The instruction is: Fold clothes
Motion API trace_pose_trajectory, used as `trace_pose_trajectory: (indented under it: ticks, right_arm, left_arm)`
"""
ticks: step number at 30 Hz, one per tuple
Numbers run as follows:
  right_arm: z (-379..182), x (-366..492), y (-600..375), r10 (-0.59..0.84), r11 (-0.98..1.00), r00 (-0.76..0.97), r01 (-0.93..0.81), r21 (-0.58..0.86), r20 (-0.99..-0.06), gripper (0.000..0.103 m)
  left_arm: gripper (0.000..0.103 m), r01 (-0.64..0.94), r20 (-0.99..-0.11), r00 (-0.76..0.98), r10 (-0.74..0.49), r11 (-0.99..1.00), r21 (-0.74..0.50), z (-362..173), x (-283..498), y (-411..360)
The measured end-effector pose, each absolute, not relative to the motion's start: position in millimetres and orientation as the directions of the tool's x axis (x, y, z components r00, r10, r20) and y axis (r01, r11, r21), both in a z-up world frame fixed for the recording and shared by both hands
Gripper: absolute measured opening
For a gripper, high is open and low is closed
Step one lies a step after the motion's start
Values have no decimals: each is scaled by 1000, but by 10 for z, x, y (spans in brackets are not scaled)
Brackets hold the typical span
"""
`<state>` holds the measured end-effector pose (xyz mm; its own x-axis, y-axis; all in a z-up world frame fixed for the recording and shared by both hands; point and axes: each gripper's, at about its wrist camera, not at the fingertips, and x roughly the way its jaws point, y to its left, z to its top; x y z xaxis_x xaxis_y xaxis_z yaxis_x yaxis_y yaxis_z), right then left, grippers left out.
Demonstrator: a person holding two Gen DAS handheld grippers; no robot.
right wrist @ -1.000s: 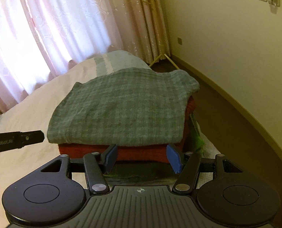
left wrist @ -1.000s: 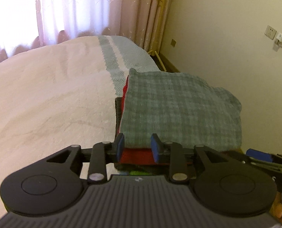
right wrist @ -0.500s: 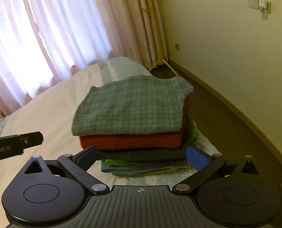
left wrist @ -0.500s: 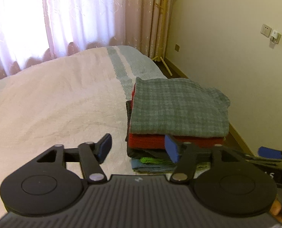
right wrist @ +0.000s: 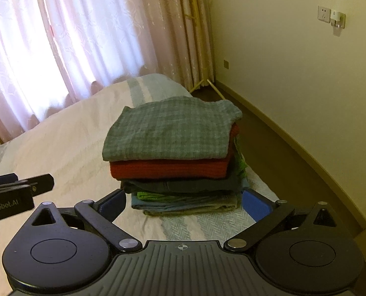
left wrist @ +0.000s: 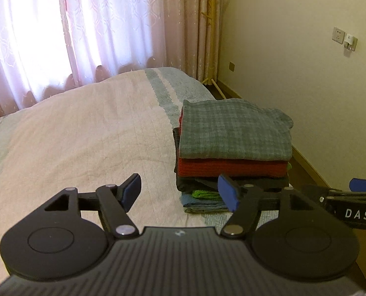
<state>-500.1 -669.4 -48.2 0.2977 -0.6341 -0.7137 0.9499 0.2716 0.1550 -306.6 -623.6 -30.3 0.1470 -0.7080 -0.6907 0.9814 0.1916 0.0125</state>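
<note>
You are holding your left claw [left wrist: 180,192] gaping wide, your right claw [right wrist: 184,203] gaping wide, both empty, facing the folded clothes stack [right wrist: 175,153] sitting on the bed [left wrist: 84,135].

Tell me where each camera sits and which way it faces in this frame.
Left wrist: on the left gripper, facing along its open fingers across the bed toward the curtains; the stack of folded clothes lies ahead-right, the right gripper at the edge.
Right wrist: on the right gripper, fingers open, facing the stack head-on; the left gripper enters from the left.
Shared: stack, bed, curtains, wall socket.
</note>
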Motion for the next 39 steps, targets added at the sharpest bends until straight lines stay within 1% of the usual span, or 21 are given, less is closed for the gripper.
trace_pose_trajectory:
  ticks: [1, 2, 3, 4, 7, 11, 19, 39]
  right_arm:
    - [-479, -5010, -6680, -636, 270, 297, 950, 155, -712, 102]
    - [-475, -5019, -6665, -638, 268, 296, 951, 155, -711, 102]
    - [-471, -5027, -6651, -640, 267, 295, 951, 155, -709, 102]
    - [-468, -5036, -6637, -642, 265, 295, 952, 156, -707, 102]
    - [-457, -5063, -6595, -649, 260, 292, 953, 156, -703, 102]
    - [-490, -5114, -6572, -644, 244, 281, 957, 157, -712, 102]
    - [-603, -5159, -6573, -626, 225, 243, 966, 127, -740, 102]
    - [-897, -5117, -6732, -562, 240, 235, 964, 115, -793, 102]
  left_arm:
    - [73, 981, -689, 152, -709, 191, 19, -300, -3083, -6211]
    - [75, 981, -686, 157, -710, 191, 28, -295, -3102, -6186]
    - [79, 981, -682, 164, -712, 190, 38, -288, -3121, -6163]
    - [85, 981, -676, 172, -716, 187, 52, -281, -3144, -6138]
    - [90, 981, -650, 192, -735, 171, 96, -259, -3239, -6062]
    - [90, 984, -663, 171, -728, 162, 76, -280, -3281, -6030]
    - [90, 980, -692, 190, -696, 177, 92, -402, -3340, -6070]
    - [90, 981, -758, 180, -627, 172, 91, -748, -3344, -6271]
